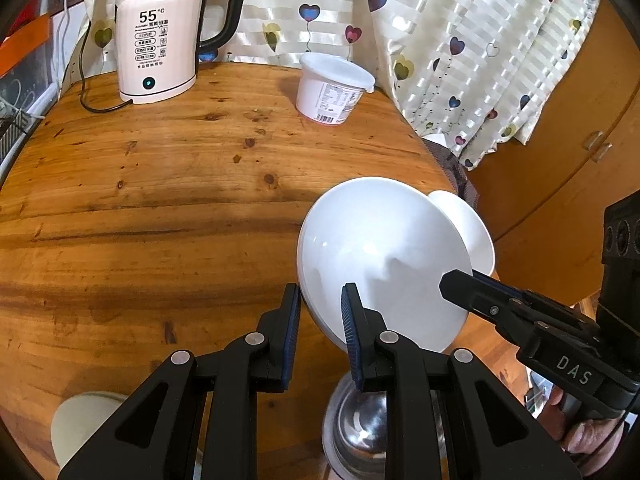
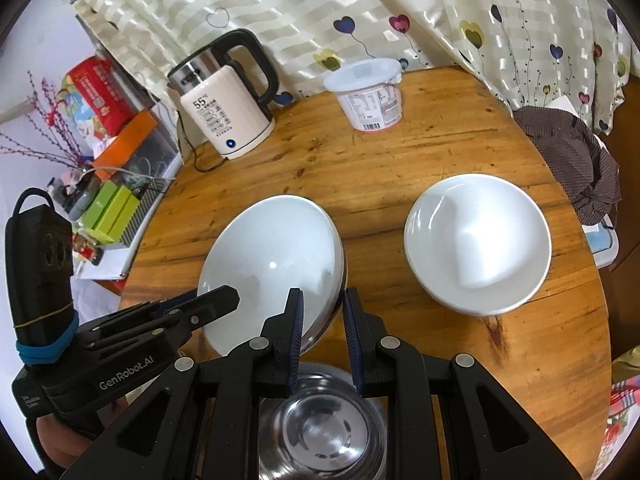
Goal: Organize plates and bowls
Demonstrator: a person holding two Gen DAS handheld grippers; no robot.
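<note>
Two grippers hold one white bowl [image 2: 272, 264] by opposite rim edges, tilted above the steel bowl [image 2: 324, 432]: your left gripper [image 1: 320, 300] and right gripper [image 2: 322, 308] are both clamped on it. Uneven lifting could twist the glazed rim free, dropping it onto the table [image 1: 160, 200].

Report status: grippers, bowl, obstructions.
Left gripper and right gripper both clamped on the white bowl rim, bowl tilted above the steel bowl. Second white bowl sits apart. Nothing in the way.
</note>
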